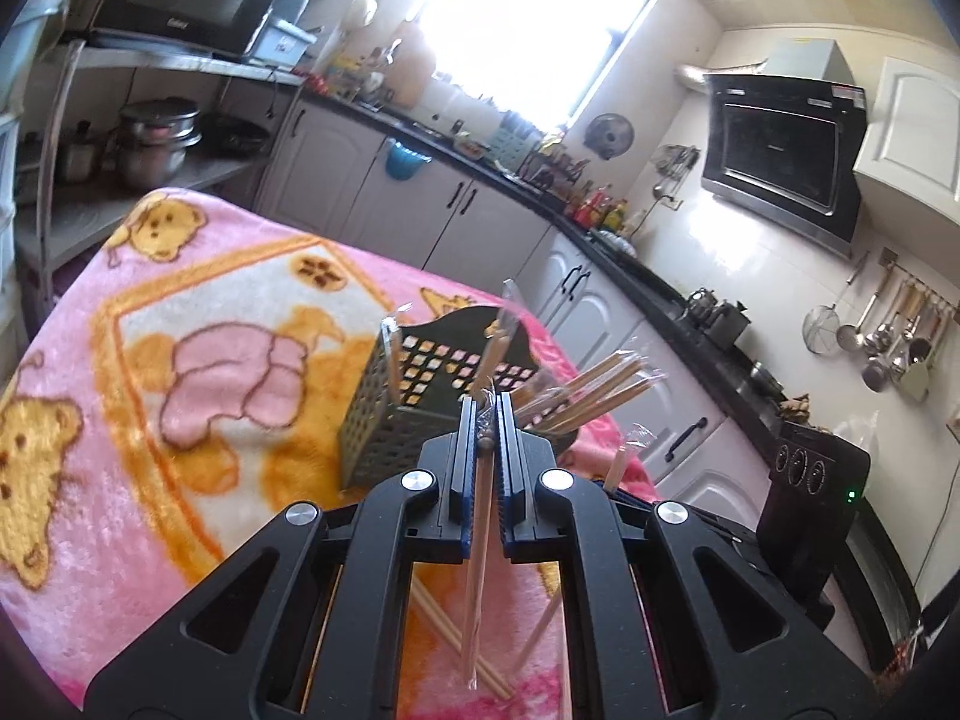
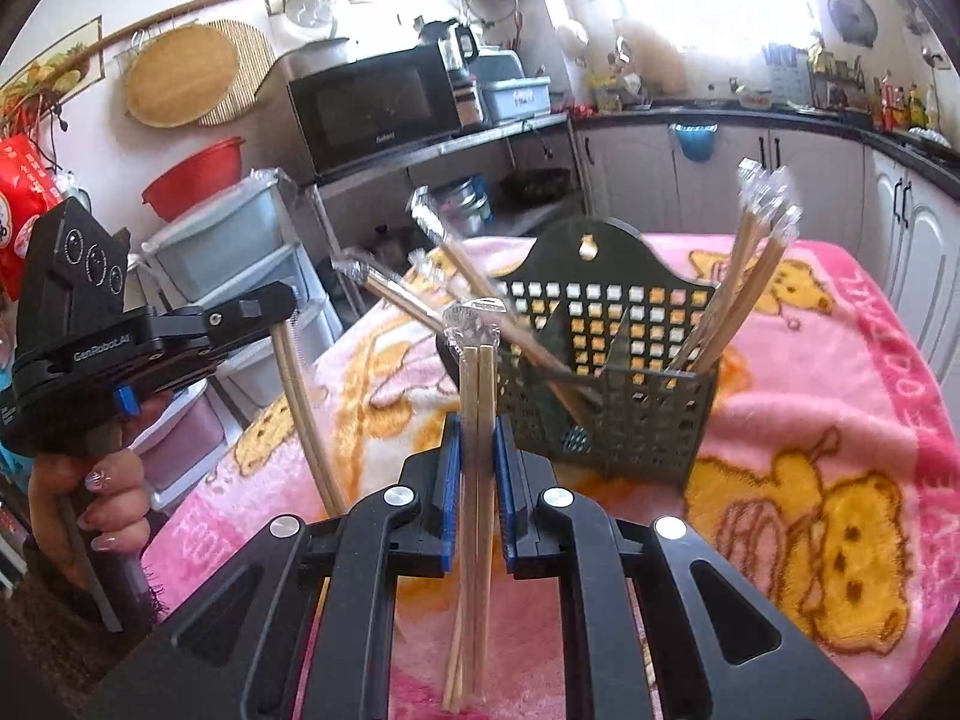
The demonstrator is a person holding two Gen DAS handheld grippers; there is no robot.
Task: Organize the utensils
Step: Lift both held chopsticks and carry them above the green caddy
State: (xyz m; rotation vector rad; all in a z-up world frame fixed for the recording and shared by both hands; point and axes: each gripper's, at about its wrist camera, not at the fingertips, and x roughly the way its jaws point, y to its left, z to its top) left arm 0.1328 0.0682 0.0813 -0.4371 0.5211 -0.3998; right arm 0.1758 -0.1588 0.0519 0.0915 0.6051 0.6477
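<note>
Loose sticks (image 1: 447,624): a few lie on the blanket (image 1: 150,480) under the left gripper (image 1: 487,414), nearest of all; they are still to be gathered; a low pass of either tool could knock them off the near edge.

Left gripper: jaws clamped on one wrapped pair of chopsticks (image 1: 480,540), held near its top so most of its length hangs below; risk: so long a free end can swing or pivot in the pads and catch the basket rim instead of dropping in.

Right gripper (image 2: 477,438): jaws clamped on another wrapped pair (image 2: 476,480), upright, gripped about mid-length; risk: the plastic sleeve looks slippery, so the pair may slide down through the pads if the hold eases.

Hand (image 2: 105,498): seen at the far left of the right view, holding the left tool; both tools face the same basket, so they may collide if they go in together.

Basket (image 2: 606,384): black, perforated, standing on the blanket just beyond both tools; it looks light and sits on soft cloth, so a push from a stick could tip or shift it.

Sticks in basket (image 2: 738,276): bundles lean out to left and right, with a gap in the middle; risk: a new pair may snag on the leaning ones or lever them out.

Table edge: on the right in the left view, close to the basket; anything knocked that way would likely fall to the floor.
</note>
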